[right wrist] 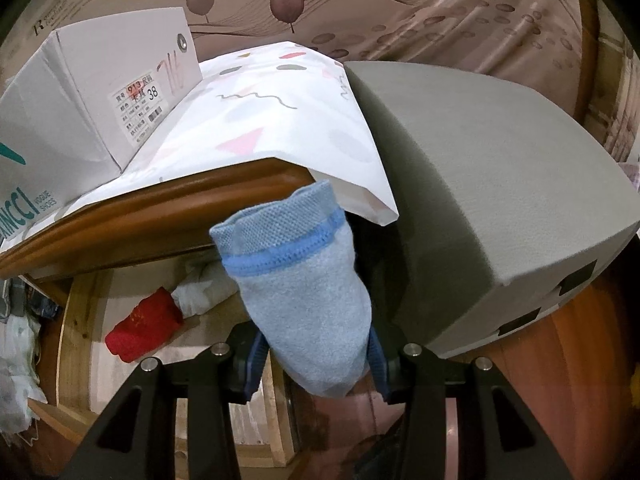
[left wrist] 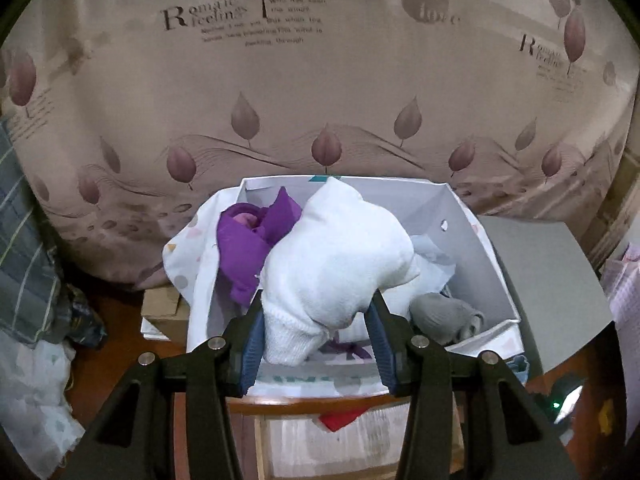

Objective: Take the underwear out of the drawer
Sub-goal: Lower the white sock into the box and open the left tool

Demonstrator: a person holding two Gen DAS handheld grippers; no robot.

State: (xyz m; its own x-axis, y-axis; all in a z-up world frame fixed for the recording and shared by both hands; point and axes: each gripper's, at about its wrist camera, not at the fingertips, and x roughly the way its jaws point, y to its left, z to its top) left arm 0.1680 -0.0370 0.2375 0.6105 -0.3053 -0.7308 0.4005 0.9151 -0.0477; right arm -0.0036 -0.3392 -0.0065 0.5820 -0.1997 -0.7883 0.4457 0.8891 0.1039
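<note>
My left gripper (left wrist: 316, 320) has its blue pads (left wrist: 252, 344) pinched on a white knitted garment (left wrist: 336, 264), which bulges up between them over the open white shoe box (left wrist: 484, 264). Just beyond it inside the box I see a purple garment (left wrist: 256, 248) to the left and a grey one (left wrist: 444, 316) to the right, with pale blue fabric behind. The box sits on a patterned white cloth (left wrist: 180, 264) on a wooden cabinet top; below the pads, a red item (left wrist: 340, 416) lies in the open drawer (left wrist: 360, 440). Farthest back hangs a brown leaf-print curtain (left wrist: 320, 80).

My right gripper (right wrist: 316, 360) clamps the light blue underwear (right wrist: 304, 300) by its lower end, the mesh waistband with its brighter blue stripe pointing away from me (it hangs clear, above the drawer). Down to the left, in the wooden drawer (right wrist: 76, 320), lie a red garment (right wrist: 140, 332) and a white one (right wrist: 204, 288) touching it. Past the underwear is the cabinet's wooden edge (right wrist: 160, 204), draped by the patterned cloth (right wrist: 280, 120). A grey box (right wrist: 480, 200) stands to the right, and the shoe box (right wrist: 120, 92), labelled 38, to the left.
</note>
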